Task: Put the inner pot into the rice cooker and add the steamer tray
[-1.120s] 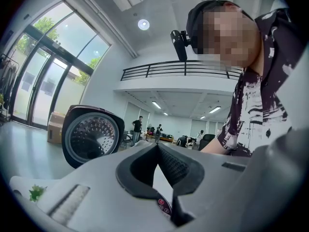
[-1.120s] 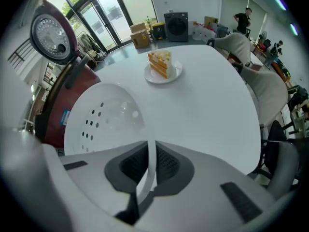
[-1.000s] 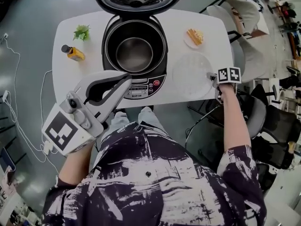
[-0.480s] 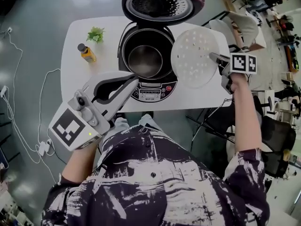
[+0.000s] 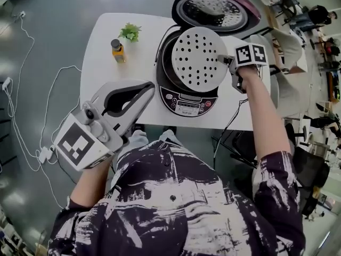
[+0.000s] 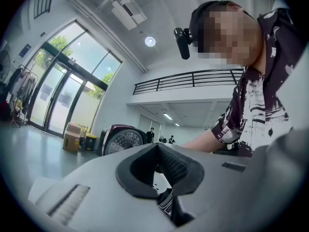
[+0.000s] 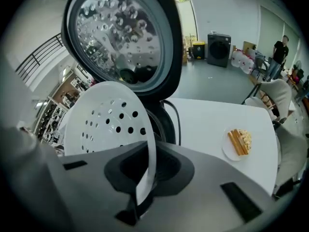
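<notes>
While the steamer tray (image 5: 200, 56) hangs above the rice cooker (image 5: 189, 99): level it, centre it on the round opening, then lower it straight so the rim seats all the way round (a tipped tray would likely catch on one side).
Right gripper (image 5: 226, 60): jaws closed on the tray's right edge, pinching the thin rim; let go only once the tray rests on its own.
Left gripper (image 5: 151, 88): jaws together with nothing in them, held at the lower left of the head view, clear of the cooker; it could steady the cooker body if that shifts.
Lid (image 5: 216, 10): stands open at the top of the frame, out of the tray's path.
Tray's place: upper centre of the head view, covering most of the opening, touching only the gripper as far as I can tell.
Tray's look: white, round, shallow, seemingly thin plastic, dotted with small holes.
Inner pot: hidden beneath the tray, so I cannot tell how it sits.
</notes>
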Available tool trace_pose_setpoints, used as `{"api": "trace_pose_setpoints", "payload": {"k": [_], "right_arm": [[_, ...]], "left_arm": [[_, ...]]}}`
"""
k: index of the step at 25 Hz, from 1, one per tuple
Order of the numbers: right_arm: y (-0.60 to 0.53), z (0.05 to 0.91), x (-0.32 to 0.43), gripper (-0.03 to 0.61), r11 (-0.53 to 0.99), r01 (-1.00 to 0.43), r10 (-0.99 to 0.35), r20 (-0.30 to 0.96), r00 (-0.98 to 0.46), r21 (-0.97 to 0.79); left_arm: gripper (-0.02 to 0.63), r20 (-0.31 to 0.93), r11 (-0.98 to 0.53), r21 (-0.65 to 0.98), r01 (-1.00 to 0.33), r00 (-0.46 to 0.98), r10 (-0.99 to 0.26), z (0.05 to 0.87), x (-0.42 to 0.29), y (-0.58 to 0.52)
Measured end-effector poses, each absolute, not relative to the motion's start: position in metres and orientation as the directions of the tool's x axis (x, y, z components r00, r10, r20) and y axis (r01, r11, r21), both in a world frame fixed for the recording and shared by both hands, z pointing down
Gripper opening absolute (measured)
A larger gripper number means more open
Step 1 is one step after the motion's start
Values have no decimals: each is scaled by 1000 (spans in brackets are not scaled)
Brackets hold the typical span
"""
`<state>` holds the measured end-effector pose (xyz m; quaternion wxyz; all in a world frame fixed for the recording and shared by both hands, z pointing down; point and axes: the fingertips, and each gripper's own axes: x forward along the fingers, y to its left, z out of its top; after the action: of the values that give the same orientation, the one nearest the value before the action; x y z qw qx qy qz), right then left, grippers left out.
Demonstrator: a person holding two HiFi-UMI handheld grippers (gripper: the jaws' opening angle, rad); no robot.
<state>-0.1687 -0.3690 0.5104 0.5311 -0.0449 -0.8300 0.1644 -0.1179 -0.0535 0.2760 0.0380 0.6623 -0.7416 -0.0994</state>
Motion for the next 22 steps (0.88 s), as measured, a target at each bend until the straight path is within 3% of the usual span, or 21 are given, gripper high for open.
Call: {"api": "trace_pose_setpoints", "payload": {"k": [16,22], "right_arm": [[-358,550,-172,3,982,-117,107,941,-321,-151],[-361,547,-171,3,997,-81,-16,943,-332,-12]], "left_arm": [[5,-81,162,220,-962,-183,-980,287,-130,-13],[5,-89,141,217,-966,-163,-983,284,-131,-15]]}}
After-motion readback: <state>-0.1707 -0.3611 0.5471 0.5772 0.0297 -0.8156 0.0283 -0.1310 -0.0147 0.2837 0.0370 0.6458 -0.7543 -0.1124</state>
